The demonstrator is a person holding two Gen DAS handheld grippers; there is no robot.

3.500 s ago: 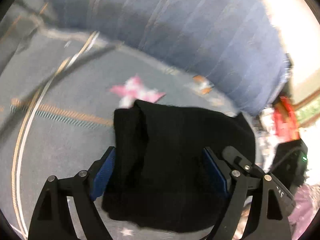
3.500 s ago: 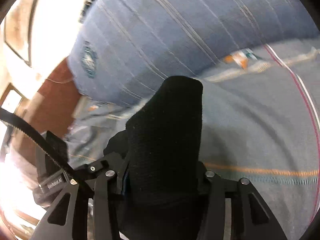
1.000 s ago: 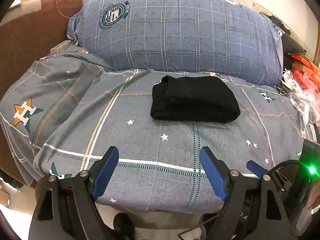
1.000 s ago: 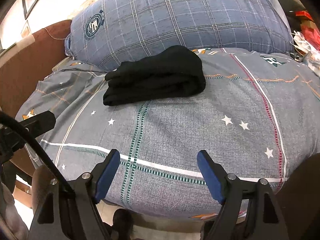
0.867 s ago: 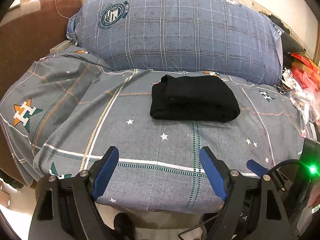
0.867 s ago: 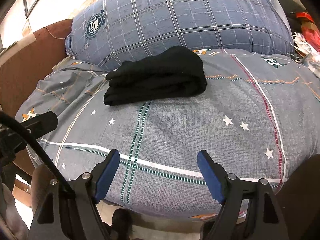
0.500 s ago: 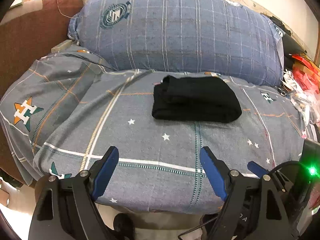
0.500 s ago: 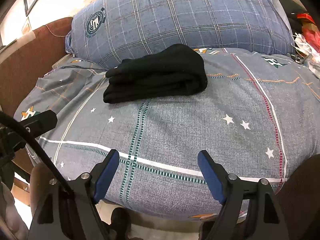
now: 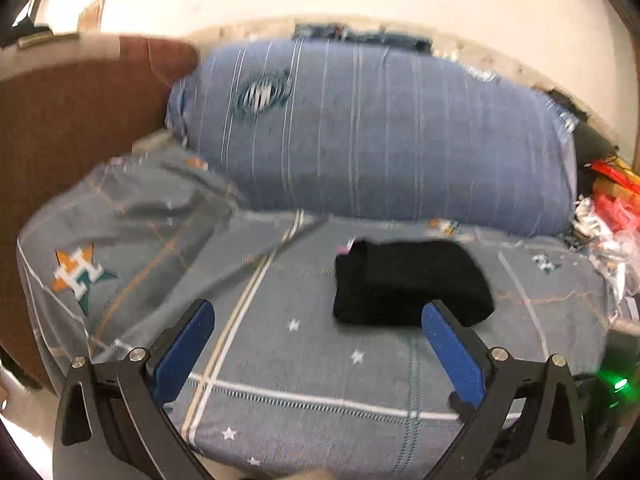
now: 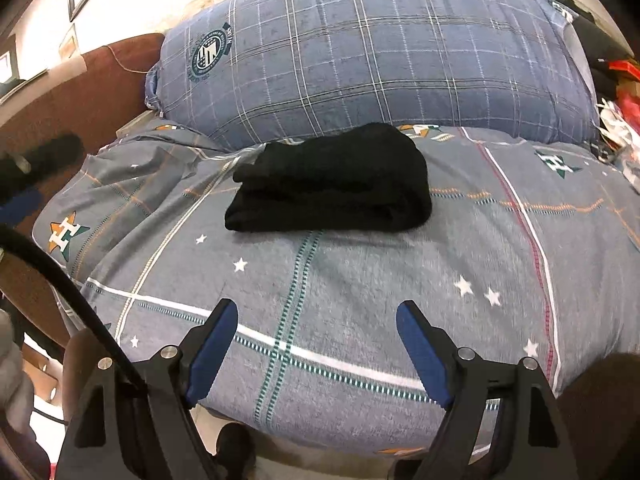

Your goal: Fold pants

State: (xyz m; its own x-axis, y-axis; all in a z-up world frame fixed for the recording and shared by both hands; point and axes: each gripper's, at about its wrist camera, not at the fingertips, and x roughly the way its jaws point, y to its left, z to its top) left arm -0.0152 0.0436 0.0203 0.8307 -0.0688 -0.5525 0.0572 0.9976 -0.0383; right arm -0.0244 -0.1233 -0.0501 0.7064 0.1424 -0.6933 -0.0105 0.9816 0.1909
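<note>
Matt black knit pants [image 10: 332, 178] on soft woven cotton bedsheet [image 10: 400, 264].

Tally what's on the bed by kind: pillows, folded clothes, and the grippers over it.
Plaid pillow: 1
Folded black pants: 1
Grippers: 2, the left gripper opening with nothing between its fingers, the right gripper open and empty
Total: 4

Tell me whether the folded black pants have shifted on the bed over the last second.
No. The pants lie in the same spot, just in front of the plaid pillow and above the green dashed stripe.

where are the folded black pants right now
In the right wrist view, the black pants lie folded on the grey bedsheet, just in front of the blue plaid pillow.
</note>
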